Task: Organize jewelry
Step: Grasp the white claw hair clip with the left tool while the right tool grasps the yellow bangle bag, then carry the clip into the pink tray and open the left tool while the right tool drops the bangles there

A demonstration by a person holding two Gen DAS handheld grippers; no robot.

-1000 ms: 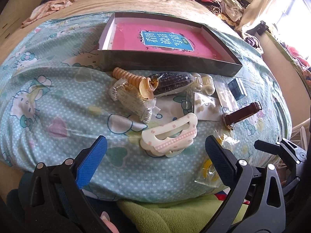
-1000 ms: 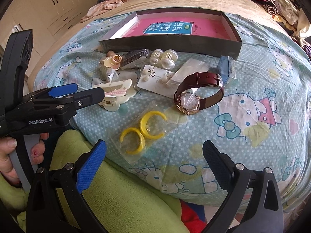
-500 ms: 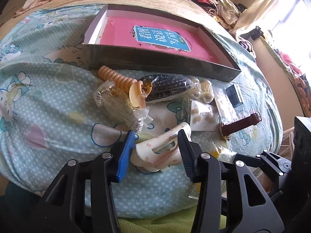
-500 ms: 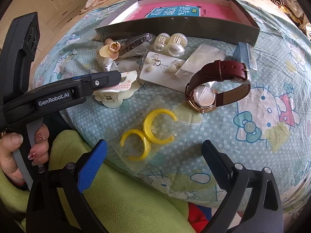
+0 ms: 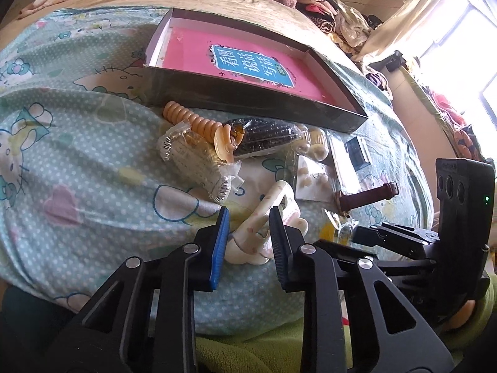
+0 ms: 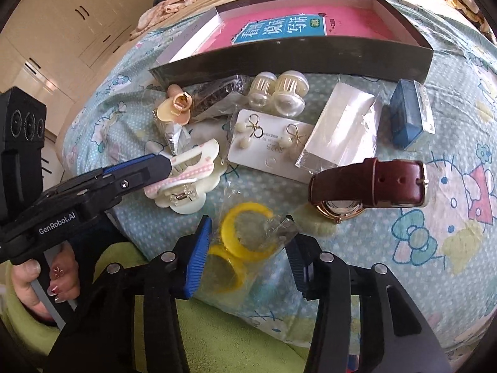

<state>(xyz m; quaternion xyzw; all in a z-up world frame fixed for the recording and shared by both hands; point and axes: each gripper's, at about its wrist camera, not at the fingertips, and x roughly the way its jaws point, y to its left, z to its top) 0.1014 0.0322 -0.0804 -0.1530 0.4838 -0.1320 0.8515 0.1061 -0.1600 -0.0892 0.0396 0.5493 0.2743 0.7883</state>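
Left wrist: fingers (image 5: 248, 214) closing on glossy cream claw clip (image 5: 264, 217); right's (image 6: 248, 227) clenched on crinkly bag (image 6: 245, 248).

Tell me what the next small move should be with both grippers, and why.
Probably lift both together toward the open box. The closing left gripper pinches the cream hair claw, and the right gripper has the bagged yellow hoops between its jaws; the box lies just beyond.

hello kitty blanket (image 5: 77, 161) over bed, clothes heap (image 5: 326, 6) at far edge, cream wardrobe (image 6: 62, 25) left, bright window (image 5: 466, 40) right.
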